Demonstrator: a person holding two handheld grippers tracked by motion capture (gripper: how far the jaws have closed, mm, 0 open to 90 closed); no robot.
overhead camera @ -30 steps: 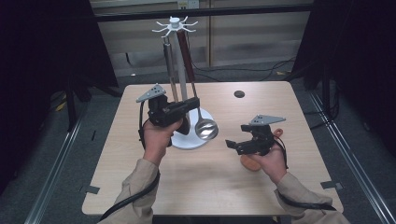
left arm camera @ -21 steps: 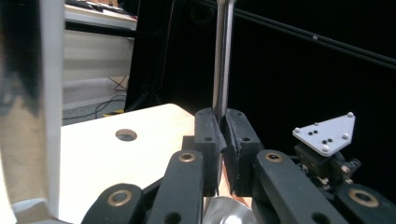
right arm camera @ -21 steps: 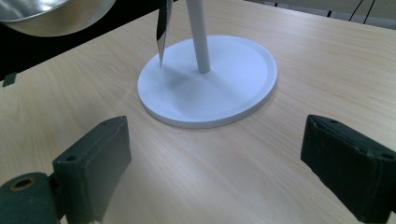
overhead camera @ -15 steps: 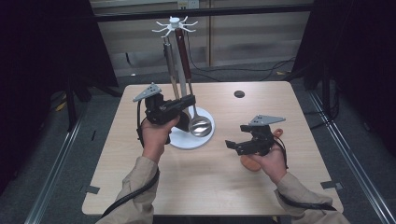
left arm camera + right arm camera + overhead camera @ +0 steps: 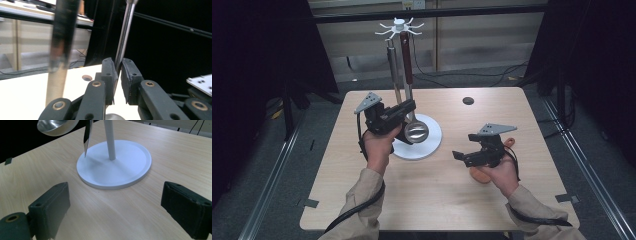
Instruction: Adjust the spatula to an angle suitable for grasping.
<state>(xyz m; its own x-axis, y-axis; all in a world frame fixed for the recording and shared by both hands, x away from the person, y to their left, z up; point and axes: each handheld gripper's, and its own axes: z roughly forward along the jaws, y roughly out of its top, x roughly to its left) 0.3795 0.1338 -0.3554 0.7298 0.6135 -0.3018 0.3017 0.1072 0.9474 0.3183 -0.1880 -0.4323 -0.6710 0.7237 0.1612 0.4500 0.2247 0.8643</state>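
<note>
Left gripper (image 5: 117, 72) jaws just easing apart around the hanging ladle (image 5: 416, 131) handle — right gripper (image 5: 115, 202) released, wide.

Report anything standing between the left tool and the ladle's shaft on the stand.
Nothing visible does. The left tool already straddles the ladle: in the left gripper view its thin steel shaft runs down between the two pads. The jaws have just been opening, and a slim gap shows beside the shaft.
</note>
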